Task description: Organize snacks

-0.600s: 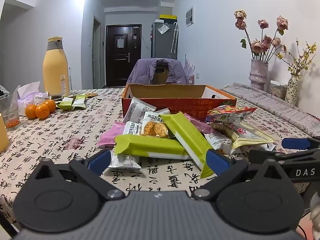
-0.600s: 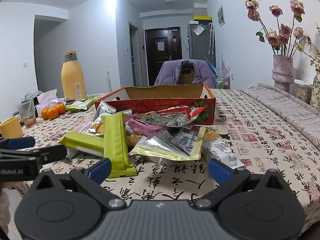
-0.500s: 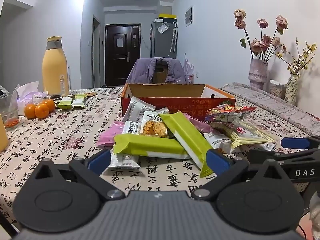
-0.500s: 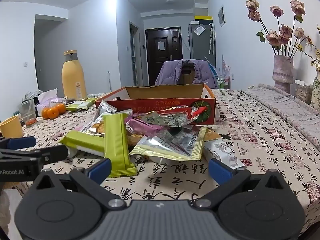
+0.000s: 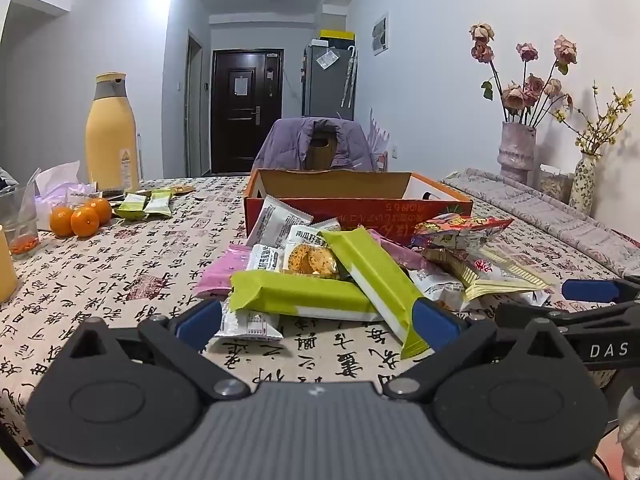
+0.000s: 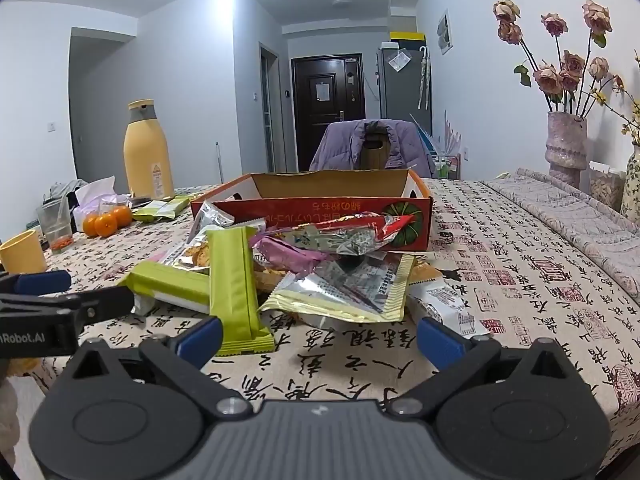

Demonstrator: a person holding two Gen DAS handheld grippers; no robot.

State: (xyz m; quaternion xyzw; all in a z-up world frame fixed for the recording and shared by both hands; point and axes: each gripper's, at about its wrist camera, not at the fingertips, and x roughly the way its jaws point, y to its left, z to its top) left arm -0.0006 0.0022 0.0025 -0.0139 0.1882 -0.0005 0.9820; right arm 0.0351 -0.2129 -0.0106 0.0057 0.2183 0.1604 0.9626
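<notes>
A pile of snack packets lies on the patterned tablecloth in front of an open orange cardboard box (image 5: 440,200) (image 6: 312,206). Two green bars (image 5: 304,294) (image 6: 234,280) lie at the pile's near side, with pink (image 5: 218,272), white and red-foil packets (image 5: 460,228) (image 6: 340,232) and a gold-edged foil bag (image 6: 352,288) around them. My left gripper (image 5: 316,322) is open and empty, just short of the green bars. My right gripper (image 6: 318,338) is open and empty, just short of the pile. Each gripper shows at the edge of the other's view.
A tall yellow bottle (image 5: 111,136), oranges (image 5: 80,216), small green packets (image 5: 144,204), a plastic cup (image 6: 56,222) and a yellow mug (image 6: 22,252) stand at the left. Vases with dried flowers (image 5: 518,148) (image 6: 566,148) stand at the right. A chair with a purple jacket (image 5: 316,144) is behind the box.
</notes>
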